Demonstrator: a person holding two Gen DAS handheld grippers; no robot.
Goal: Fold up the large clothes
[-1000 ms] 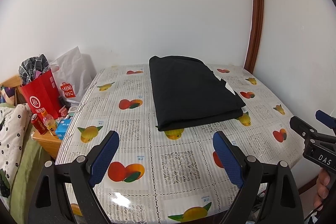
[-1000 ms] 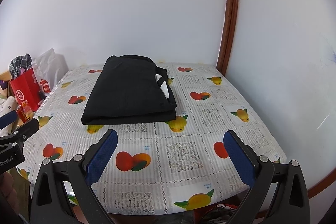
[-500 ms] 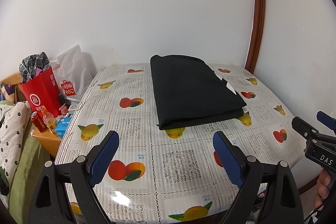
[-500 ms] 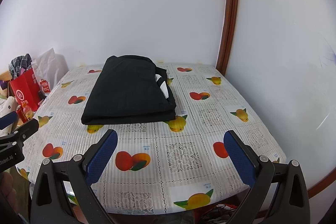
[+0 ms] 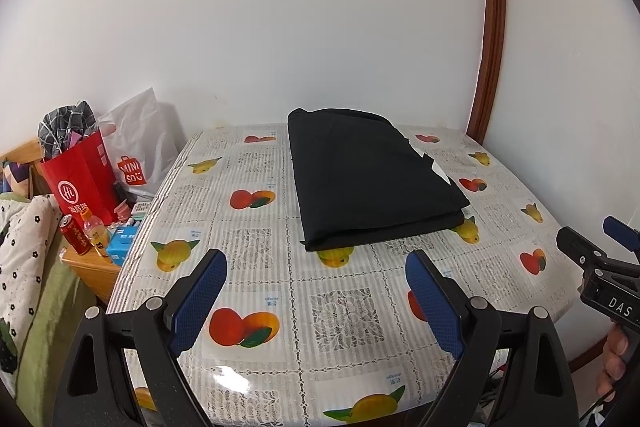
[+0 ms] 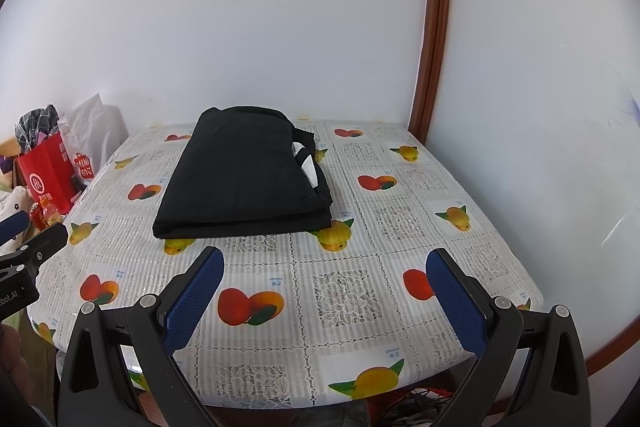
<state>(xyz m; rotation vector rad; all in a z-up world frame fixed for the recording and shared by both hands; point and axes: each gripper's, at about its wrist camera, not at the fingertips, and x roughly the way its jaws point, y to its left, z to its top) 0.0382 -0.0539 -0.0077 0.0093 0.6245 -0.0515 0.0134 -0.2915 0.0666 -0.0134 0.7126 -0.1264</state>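
Black garment [image 5: 372, 179] lies folded into a neat rectangular stack on the far half of the surface [image 5: 344, 311], towards the wall, with a bit of white showing at its right edge where the layers meet. Compared with a second ago almost nothing has changed: the stack has the same outline and sits in the same place on the fruit-print cloth, and both views have only drifted a touch, so the tools look to be simply held back from it. The left gripper [image 5: 316, 287] hovers over the near edge of the surface, its blue-padded fingers [image 5: 200, 299] spread wide with nothing between them. The right gripper [image 6: 326, 291] is likewise wide open and empty, well short of the cloth. Judging by the tidy stack and the idle tools, the folding seems finished or very nearly so; at most a last squaring-up of the right side might remain. To the left of the surface stand a red paper bag [image 5: 80, 183] and a white shopping bag [image 5: 140, 151], well apart from the garment
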